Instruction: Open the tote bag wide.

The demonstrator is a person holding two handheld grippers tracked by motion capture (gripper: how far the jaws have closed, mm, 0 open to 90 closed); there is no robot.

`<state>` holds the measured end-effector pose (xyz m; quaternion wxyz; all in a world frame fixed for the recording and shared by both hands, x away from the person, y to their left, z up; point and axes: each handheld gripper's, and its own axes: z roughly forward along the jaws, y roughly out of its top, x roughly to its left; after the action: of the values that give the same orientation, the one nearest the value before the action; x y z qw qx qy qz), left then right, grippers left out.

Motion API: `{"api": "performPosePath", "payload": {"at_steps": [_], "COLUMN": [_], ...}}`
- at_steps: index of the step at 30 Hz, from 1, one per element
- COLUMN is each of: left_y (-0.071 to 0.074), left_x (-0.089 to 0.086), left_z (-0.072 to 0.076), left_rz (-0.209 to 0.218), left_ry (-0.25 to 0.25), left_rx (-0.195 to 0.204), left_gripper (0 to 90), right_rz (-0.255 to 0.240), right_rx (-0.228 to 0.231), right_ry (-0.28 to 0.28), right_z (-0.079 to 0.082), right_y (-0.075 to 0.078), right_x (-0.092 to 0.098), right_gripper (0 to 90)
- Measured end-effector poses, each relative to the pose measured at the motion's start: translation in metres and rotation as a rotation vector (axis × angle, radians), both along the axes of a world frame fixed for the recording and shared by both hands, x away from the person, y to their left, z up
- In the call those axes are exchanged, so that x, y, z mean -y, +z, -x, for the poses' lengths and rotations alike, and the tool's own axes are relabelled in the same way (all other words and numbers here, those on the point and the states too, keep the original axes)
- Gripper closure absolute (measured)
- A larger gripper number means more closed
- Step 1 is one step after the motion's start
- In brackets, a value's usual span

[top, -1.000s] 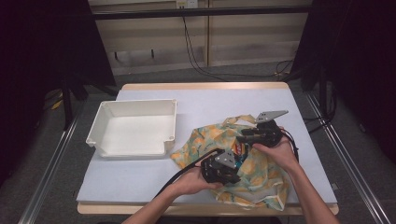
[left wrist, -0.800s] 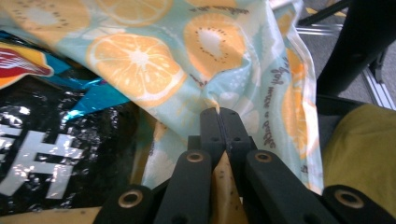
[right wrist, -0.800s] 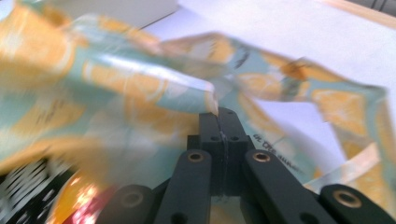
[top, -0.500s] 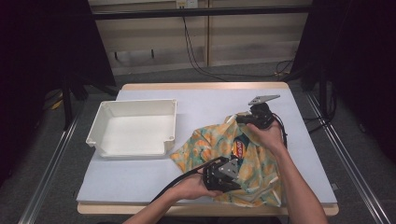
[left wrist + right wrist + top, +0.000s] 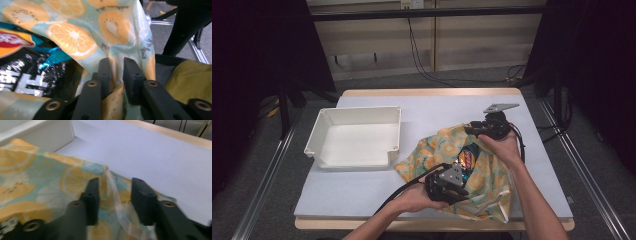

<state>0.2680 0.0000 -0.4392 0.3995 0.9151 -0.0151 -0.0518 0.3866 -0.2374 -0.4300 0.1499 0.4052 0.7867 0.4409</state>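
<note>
Nearest the person's edge of the table point(image 5: 362, 192), the left hand holds the left gripper point(image 5: 460, 189) low over the near part of the fruit-print bag point(image 5: 489, 172). In the left gripper view its jaws have just been opening, now a small way apart w/ a fold of the bag's fabric point(image 5: 117, 75) standing in the gap; can't tell if the pads actually press on it. Same view shows the bag's mouth gaping beside the jaws, w/ a shiny snack packet point(image 5: 30, 70) inside, dark w/ red, orange & teal print. From the high view the packet point(image 5: 468, 159) shows through the opening, approx mid-bag, between the two grippers.

Farther back, the right hand holds the right gripper point(image 5: 473, 130) at the bag's far edge, grey plate sticking up on top. In the right gripper view its jaws have just been opening too, standing clearly apart; a translucent strap point(image 5: 116, 195) of the bag runs through the gap, pads not pressing on it, bag fabric lying under them.

Bag sits on the right half of the table, crumpled, mouth facing up. To its left, near but apart, a white tray point(image 5: 319, 135) sits w/ its corner also visible in the right gripper view. Beyond the table: floor, cables & a pale wall.
</note>
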Motion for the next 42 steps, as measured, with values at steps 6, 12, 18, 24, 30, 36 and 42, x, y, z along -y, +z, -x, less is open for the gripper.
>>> {"api": "performPosePath", "payload": {"at_steps": [6, 12, 18, 24, 30, 36, 42], "left_y": [0.013, 0.029, 0.053, 0.073, 0.052, 0.025, 0.017], "left_x": [-0.004, -0.011, -0.019, -0.011, 0.016, 0.025, 0.021], "left_z": [-0.001, 0.001, -0.006, -0.016, -0.032, -0.041, -0.046], "left_rz": [0.049, 0.076, 0.149, 0.189, 0.056, -0.011, -0.03], "left_ry": [0.029, 0.028, 0.047, 0.08, 0.11, 0.132, 0.154], "left_rx": [-0.001, 0.005, 0.0, 0.033, 0.083, 0.088, 0.098], "left_gripper": [57.4, 54.7, 55.0, 64.9, 74.1, 69.2, 63.8], "right_rz": [-0.015, -0.037, -0.005, 0.015, 0.061, 0.097, 0.128], "right_rx": [0.036, 0.066, 0.009, -0.034, -0.063, -0.106, -0.139], "right_ry": [0.021, 0.061, 0.145, 0.161, 0.149, 0.168, 0.194], "right_z": [0.037, 0.086, 0.124, 0.142, 0.145, 0.142, 0.146], "right_y": [0.028, 0.038, 0.028, 0.008, -0.011, -0.026, -0.038], "right_x": [0.012, 0.025, 0.02, 0.017, 0.013, 0.01, 0.007], "right_gripper": [38.8, 50.5, 56.9, 49.3, 37.1, 34.6, 49.7]}}
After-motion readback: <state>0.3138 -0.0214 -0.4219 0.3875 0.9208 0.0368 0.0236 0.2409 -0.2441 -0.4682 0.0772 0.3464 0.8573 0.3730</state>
